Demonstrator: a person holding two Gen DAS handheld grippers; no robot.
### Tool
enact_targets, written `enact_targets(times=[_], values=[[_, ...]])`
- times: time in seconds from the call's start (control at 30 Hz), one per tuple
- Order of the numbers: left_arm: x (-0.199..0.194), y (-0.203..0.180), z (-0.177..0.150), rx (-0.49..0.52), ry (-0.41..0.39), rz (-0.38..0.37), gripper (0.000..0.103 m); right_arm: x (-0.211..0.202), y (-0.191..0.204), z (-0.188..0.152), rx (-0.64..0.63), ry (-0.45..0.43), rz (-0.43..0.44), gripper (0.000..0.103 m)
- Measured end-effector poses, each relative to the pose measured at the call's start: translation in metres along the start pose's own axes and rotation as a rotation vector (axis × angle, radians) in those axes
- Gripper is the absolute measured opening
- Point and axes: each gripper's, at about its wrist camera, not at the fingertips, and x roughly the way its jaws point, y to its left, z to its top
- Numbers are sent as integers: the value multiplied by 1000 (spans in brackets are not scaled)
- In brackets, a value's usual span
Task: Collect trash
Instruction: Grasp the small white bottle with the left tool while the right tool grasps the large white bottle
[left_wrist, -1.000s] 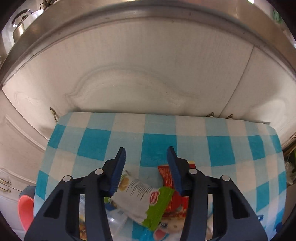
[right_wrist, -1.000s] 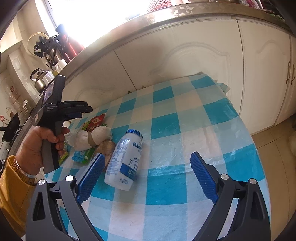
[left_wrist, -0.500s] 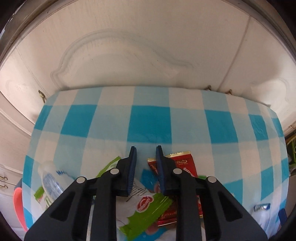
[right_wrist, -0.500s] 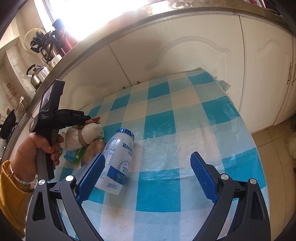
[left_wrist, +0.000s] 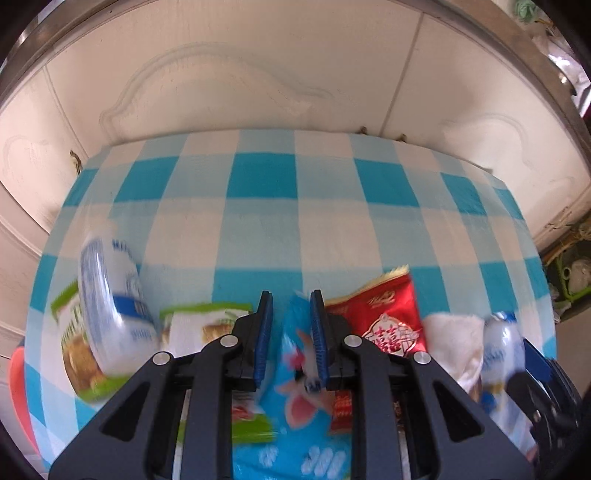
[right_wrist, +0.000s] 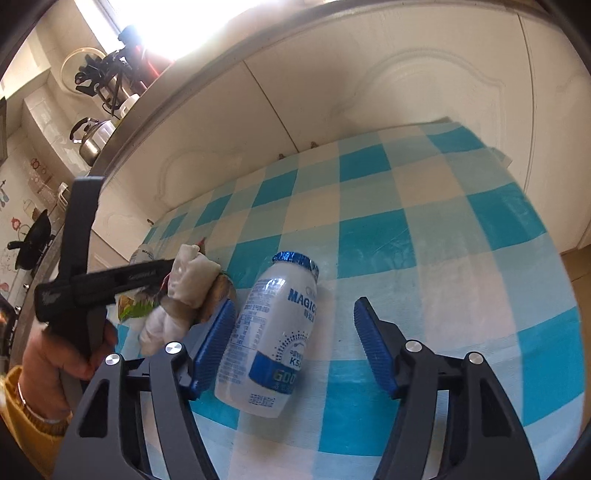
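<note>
Your left gripper (left_wrist: 291, 332) is pinched on the blue wrapper (left_wrist: 295, 387) in the pile; thin film could slip out. Your right gripper (right_wrist: 295, 343), spread wide, straddles the yogurt bottle (right_wrist: 273, 339), which might roll off the checkered tablecloth (right_wrist: 424, 240).

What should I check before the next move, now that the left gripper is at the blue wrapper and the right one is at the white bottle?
1. Left gripper shut on the blue wrapper: ok; the wrapper sits between its nearly closed fingers.
2. Wrapper free of the red packet beside it: cannot tell; they overlap.
3. Right gripper open: ok.
4. White bottle between the right fingers: not ok; it lies against the left finger, tilted and off-centre.
5. Crumpled tissue clear of the right gripper: cannot tell; it lies just behind the left finger.
</note>
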Motion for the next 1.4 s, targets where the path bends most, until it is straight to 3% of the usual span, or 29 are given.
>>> enact_targets(times=[0.07, 0.13, 0.2, 0.67, 0.97, 1.07, 1.13, 1.2, 1.3, 1.4], values=[[-5, 0, -9, -2, -2, -16, 22, 4, 0, -1, 3, 14, 13, 66], [-8, -1, -16, 8, -4, -29, 22, 7, 2, -2, 0, 33, 27, 47], [-13, -3, -25, 25, -8, -31, 22, 9, 8, -5, -19, 46, 26, 44], [-43, -2, -83, 44, -2, -120, 21, -19, 26, -46, -70, 57, 14, 44], [-64, 18, -122, -14, -1, -212, 21, -48, 44, -89, -73, 59, 20, 44], [-67, 31, -128, -44, -19, -250, 32, -52, 50, -95, -82, 60, 8, 45], [-72, 39, -130, -53, -41, -250, 55, -52, 53, -96, -96, 61, -13, 46], [-79, 48, -128, -67, -77, -242, 62, -52, 53, -97, -93, 59, -17, 51], [-94, 66, -119, -96, -149, -210, 82, -54, 52, -97, -90, 50, -22, 65], [-101, 94, -102, -153, -197, -155, 83, -55, 50, -97, -83, 42, -27, 76]])
